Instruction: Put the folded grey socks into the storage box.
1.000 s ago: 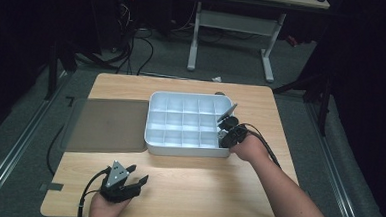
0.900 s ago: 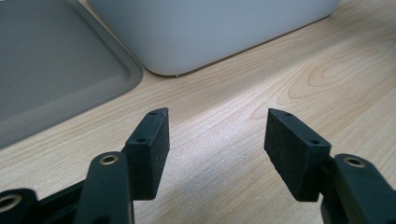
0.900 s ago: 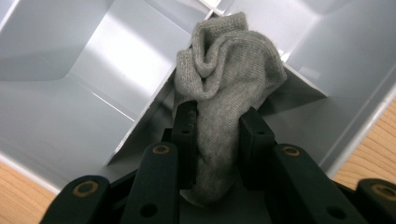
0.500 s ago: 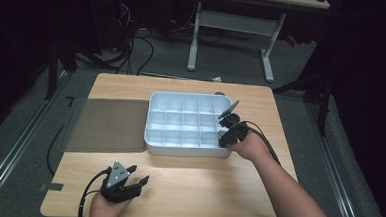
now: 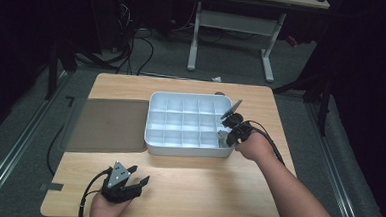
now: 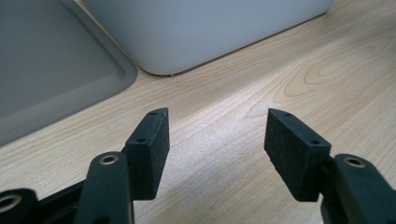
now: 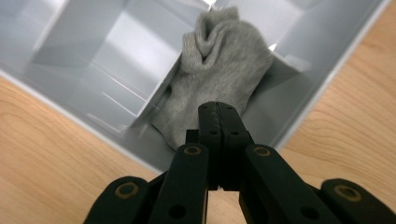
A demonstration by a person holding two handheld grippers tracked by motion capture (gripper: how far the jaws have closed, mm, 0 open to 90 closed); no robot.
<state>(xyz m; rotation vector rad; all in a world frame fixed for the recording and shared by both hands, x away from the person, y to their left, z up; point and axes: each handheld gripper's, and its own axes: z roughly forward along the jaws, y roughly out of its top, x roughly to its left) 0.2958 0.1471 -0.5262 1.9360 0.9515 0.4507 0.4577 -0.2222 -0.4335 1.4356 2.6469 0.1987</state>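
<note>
Right gripper view: right gripper [image 7: 219, 109] jaws pressed together, pinching grey sock [image 7: 219, 70] over corner cell of white tray [image 7: 84, 60], prob. to tuck it in. Left gripper [image 6: 215, 135] spread, idle on table [image 6: 299, 60].

Right gripper view. Black two-jaw right gripper [image 7: 218, 112] rises from the bottom edge; jaws pressed flat together, no gap between them. Jaw tips overlap the lower edge of a crumpled light grey knitted sock [image 7: 219, 79]; whether cloth is pinched between them cannot be told.

Sock lies in a corner compartment of the white plastic divided tray [image 7: 70, 98], bunched up against the tray's outer wall and draped over one thin inner partition. Neighbouring compartments, toward the upper left, show bare white floor.

Pale wooden tabletop [image 7: 56, 158] lies outside the tray on two sides: lower left and right of its corner.
</note>
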